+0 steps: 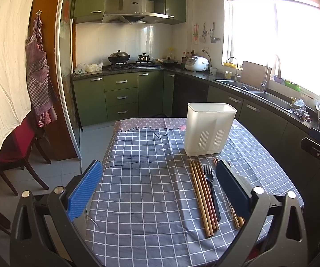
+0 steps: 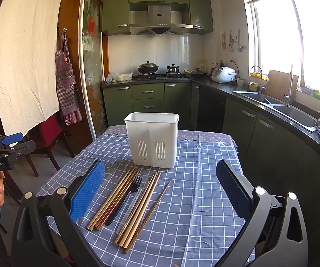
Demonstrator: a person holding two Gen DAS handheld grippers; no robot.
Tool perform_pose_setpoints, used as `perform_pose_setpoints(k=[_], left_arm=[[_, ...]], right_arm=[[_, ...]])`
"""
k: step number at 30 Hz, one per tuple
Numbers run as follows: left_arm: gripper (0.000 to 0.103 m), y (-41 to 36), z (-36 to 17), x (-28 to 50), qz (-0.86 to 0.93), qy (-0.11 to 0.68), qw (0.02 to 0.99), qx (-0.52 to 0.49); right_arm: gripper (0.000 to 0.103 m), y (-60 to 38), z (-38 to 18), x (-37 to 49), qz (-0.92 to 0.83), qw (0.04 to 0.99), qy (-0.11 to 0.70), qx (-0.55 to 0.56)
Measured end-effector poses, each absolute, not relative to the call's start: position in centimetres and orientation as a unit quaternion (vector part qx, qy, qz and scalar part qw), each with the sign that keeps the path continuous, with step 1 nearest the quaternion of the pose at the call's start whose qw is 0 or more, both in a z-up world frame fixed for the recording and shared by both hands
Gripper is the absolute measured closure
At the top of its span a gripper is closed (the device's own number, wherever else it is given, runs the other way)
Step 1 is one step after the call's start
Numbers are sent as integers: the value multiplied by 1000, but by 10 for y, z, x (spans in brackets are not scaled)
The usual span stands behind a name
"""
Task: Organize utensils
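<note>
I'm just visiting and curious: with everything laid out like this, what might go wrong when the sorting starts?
The chopsticks lie packed against the black fork, so pinching one may drag its neighbours. A clear utensil among them is easy to miss. The white holder looks light and could tip if bumped.

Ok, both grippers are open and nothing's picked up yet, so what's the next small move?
Probably lower the right gripper onto the black fork and close on its handle. Both grippers are open and empty, the fork lies on the tablecloth among the chopsticks, and the white utensil holder stands just behind them.
</note>
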State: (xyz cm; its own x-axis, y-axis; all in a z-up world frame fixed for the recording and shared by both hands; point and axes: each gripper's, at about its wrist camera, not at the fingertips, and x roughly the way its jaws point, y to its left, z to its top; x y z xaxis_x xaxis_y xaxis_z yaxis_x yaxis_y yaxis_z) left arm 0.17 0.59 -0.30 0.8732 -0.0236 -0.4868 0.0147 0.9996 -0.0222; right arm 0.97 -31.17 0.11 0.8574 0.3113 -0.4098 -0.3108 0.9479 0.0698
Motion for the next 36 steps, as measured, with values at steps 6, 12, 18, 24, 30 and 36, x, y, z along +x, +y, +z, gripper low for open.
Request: perform_pose_setpoints(k=[6,12,18,24,30,36], left_arm=[[6,5,-4,2,-10,252,968,-9],[6,4,-6,2,-12,254,967,-8],[6,4,-7,3,-11,256,967,-8],[6,5,-8,3,-10,256,966,-8],[6,5,-8,3,-10,257,966,-8],[6,5,-8,3,-10,257,966,-8]], right_arm=[[4,-312,1,11,162,963,214,1],[4,-312,1,12,160,963,216,3],[4,-312,-1,13,160,963,218,3],[4,-313,-2,13,160,962,219,4],[4,-313,-2,13,160,962,220,4],[4,-313,-3,14,160,962,221,4]])
